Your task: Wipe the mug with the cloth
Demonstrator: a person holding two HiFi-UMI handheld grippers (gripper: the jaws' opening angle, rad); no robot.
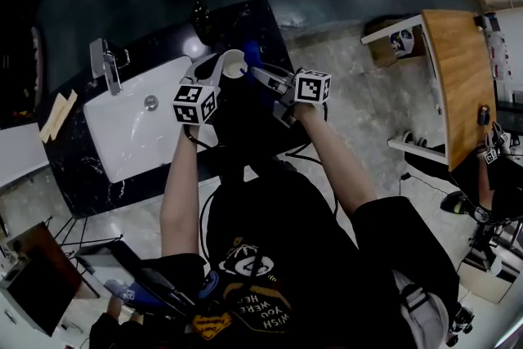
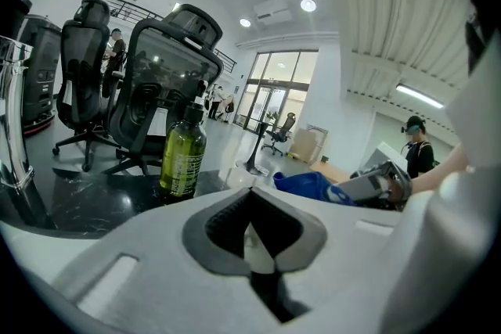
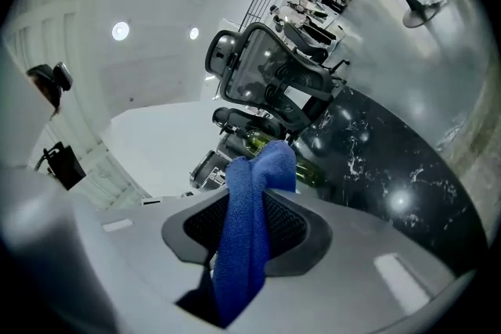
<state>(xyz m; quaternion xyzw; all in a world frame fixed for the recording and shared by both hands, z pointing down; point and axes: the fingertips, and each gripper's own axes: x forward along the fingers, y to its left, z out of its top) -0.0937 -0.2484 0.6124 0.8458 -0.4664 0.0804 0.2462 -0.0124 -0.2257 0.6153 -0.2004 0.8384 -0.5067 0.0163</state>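
Blue cloth (image 3: 250,231) is pinched tight in the right gripper (image 3: 249,246), jaws clamped on it, its folded end sticking out past the tips. Over to the left gripper (image 2: 254,238): its jaws are closed down on a pale piece of the white mug (image 1: 233,63), holding it above the desk (image 1: 265,20). From the head view, the cloth sits just beside the mug's rim, both grippers meeting over the black marbled top. A green bottle (image 2: 182,156) stands on the desk beyond. The white sink (image 1: 131,135) and its tap (image 1: 106,65) lie off to the left.
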